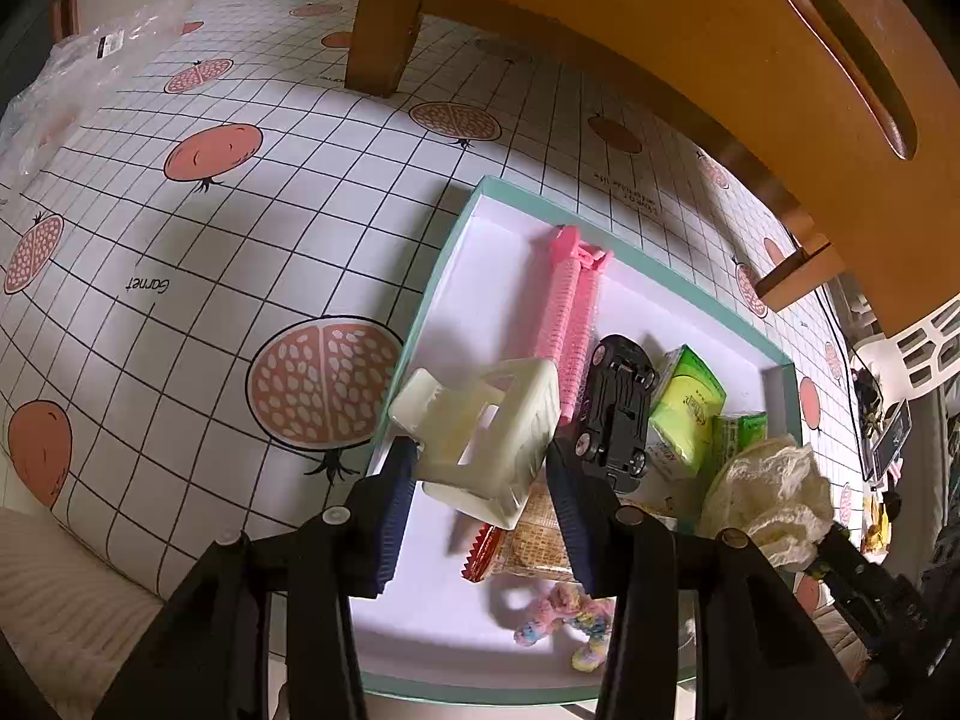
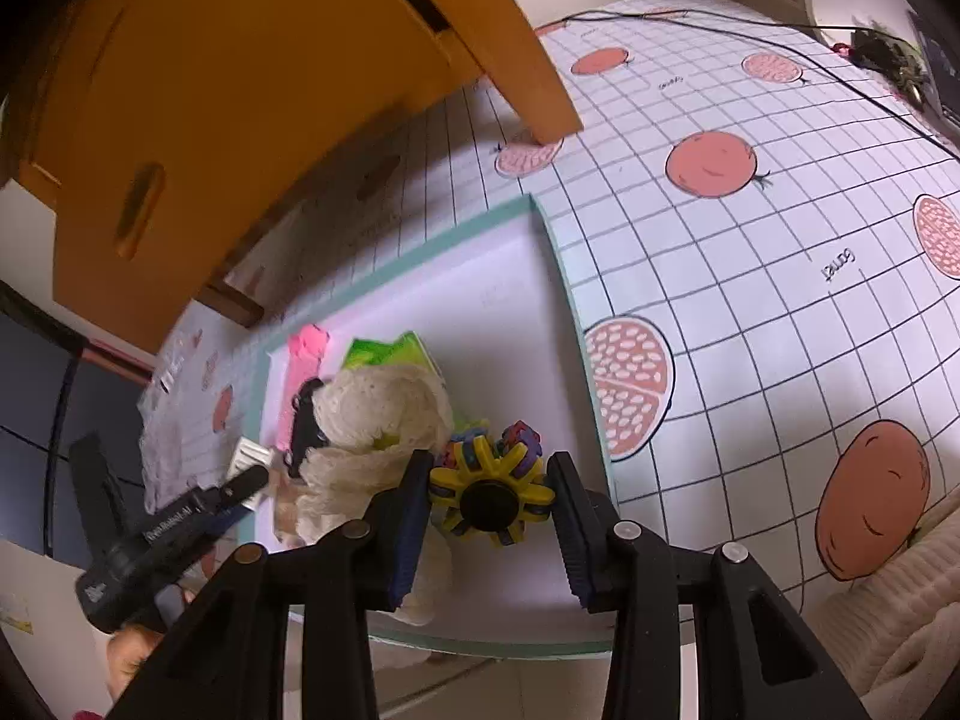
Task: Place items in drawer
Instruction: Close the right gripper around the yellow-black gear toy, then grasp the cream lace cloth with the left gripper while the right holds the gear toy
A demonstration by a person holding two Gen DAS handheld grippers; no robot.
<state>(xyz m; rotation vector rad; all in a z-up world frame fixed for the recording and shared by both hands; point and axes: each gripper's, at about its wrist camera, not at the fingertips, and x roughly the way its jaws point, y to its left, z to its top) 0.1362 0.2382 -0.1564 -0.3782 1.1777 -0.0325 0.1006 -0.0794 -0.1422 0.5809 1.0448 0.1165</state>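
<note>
My left gripper (image 1: 480, 456) is shut on a cream plastic holder (image 1: 516, 396), held just above the near left part of a white tray with a teal rim (image 1: 690, 294). In the tray lie pink hair rollers (image 1: 570, 312), a black toy car (image 1: 618, 402), green tissue packs (image 1: 690, 402), a cracker packet (image 1: 534, 540), a pastel scrunchie (image 1: 570, 618) and a cream cloth (image 1: 768, 492). My right gripper (image 2: 489, 480) is shut on a yellow gear toy (image 2: 480, 462) over the tray's (image 2: 420, 252) near right part, beside the cloth (image 2: 384, 414).
An orange wooden drawer unit (image 1: 660, 30) with a slot handle overhangs the far side of the tray, standing on legs (image 2: 540, 96). The tablecloth (image 1: 240, 210) has a grid and pomegranate print. A clear plastic bag (image 1: 90, 60) lies far left; a black cable (image 2: 780, 42) runs far right.
</note>
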